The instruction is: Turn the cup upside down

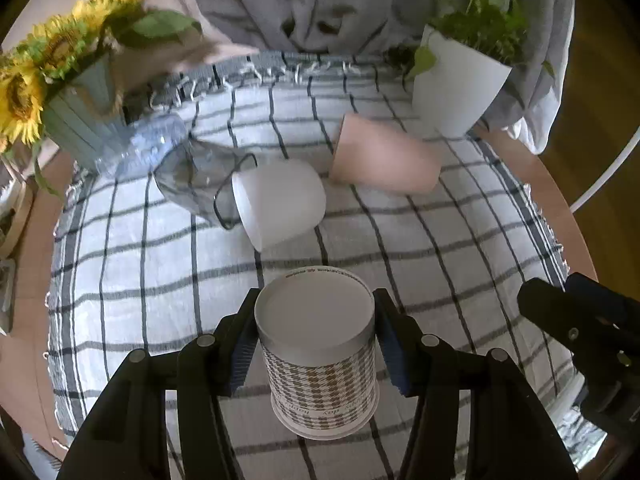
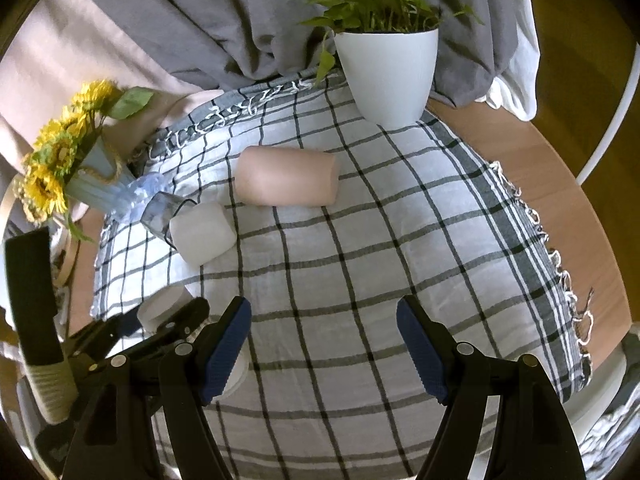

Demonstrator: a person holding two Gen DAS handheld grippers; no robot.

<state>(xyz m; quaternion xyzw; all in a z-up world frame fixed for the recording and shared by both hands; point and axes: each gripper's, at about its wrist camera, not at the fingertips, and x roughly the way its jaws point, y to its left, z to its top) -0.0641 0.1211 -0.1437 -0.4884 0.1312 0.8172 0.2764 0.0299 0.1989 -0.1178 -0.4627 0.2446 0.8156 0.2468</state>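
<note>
A houndstooth-patterned paper cup [image 1: 320, 364] stands upside down on the checked cloth, its white base up. My left gripper [image 1: 316, 344] has its blue pads against both sides of the cup, shut on it. In the right wrist view only the cup's pale base [image 2: 162, 306] shows behind the left gripper's fingers [image 2: 176, 320]. My right gripper [image 2: 324, 344] is open and empty above the cloth, right of the cup; it shows at the right edge of the left wrist view [image 1: 576, 332].
A white cup [image 1: 280, 200], a pink cup [image 1: 384, 160] and a clear glass [image 1: 192, 176] lie on their sides further back. A sunflower vase [image 1: 76, 120] stands far left, a white plant pot [image 1: 456, 84] far right. The cloth [image 2: 360, 240] covers a round wooden table [image 2: 540, 168].
</note>
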